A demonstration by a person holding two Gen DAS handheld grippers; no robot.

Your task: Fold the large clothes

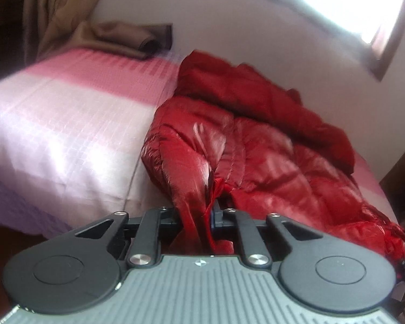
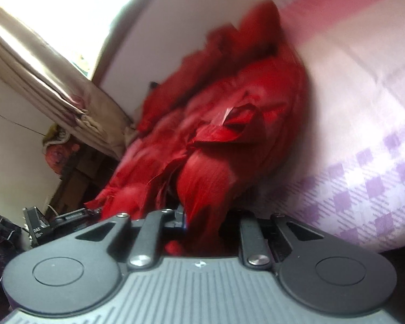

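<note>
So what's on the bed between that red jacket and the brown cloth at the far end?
Nothing: in the left wrist view only bare pink checked bedcover lies between the red jacket and the brown cloth.

My puffer jacket (image 1: 256,145) lies on the bed (image 1: 67,124) along the wall side, sheet stretching off to its left, a folded blanket (image 1: 132,37) behind it.

**Cloth, plastic, a little metal**

Glossy quilted red jacket (image 1: 270,159), slick like nylon. Woven checked bedsheet (image 1: 67,124) with a soft sheen. Matt black plastic gripper (image 1: 199,216) arms, ribbed grey housing, polished metal pins. Brown curtain (image 1: 48,8), probably satin; blurred.
</note>
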